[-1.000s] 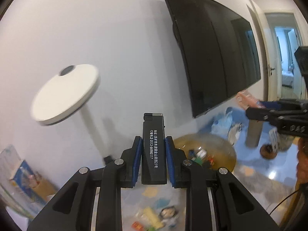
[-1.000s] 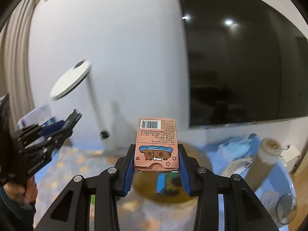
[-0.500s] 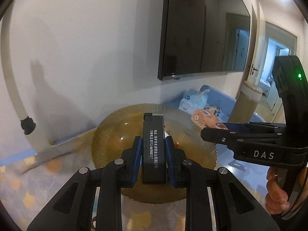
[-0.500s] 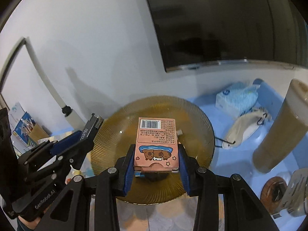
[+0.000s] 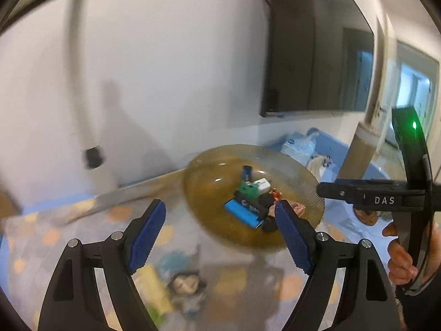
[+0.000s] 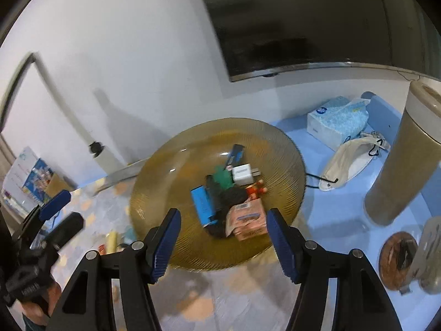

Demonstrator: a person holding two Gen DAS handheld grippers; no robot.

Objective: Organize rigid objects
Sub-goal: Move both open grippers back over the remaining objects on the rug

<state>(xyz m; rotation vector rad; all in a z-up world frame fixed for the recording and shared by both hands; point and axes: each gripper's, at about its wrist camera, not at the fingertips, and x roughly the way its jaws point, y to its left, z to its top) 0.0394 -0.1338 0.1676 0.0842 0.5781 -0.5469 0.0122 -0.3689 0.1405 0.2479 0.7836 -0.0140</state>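
Observation:
An amber glass bowl (image 5: 303,171) (image 6: 165,165) holds several small things: a blue box (image 6: 202,204), a long black box (image 6: 213,195) beside it, a white charger (image 6: 242,175) and a pink carton (image 6: 248,218). My right gripper (image 6: 223,242) hangs over the bowl's near rim. Its jaws are opening, and the pink carton lies loose in the bowl just ahead of the pads. My left gripper (image 5: 220,234) (image 6: 66,212) is left of the bowl above the patterned cloth, jaws opening with nothing between them. In the left wrist view the right gripper (image 5: 330,190) reaches in from the right.
A tissue pack (image 6: 339,118), a white face mask (image 6: 347,165) and a tall beige cylinder (image 6: 402,160) stand right of the bowl. A copper disc (image 6: 399,259) lies at the near right. A lamp pole (image 5: 80,82) rises at the left, and small packets (image 5: 154,289) litter the cloth.
Both grippers went from shut to open. The black box has left my left jaws and the pink carton has left my right jaws and lies in the bowl. The left gripper dropped lower.

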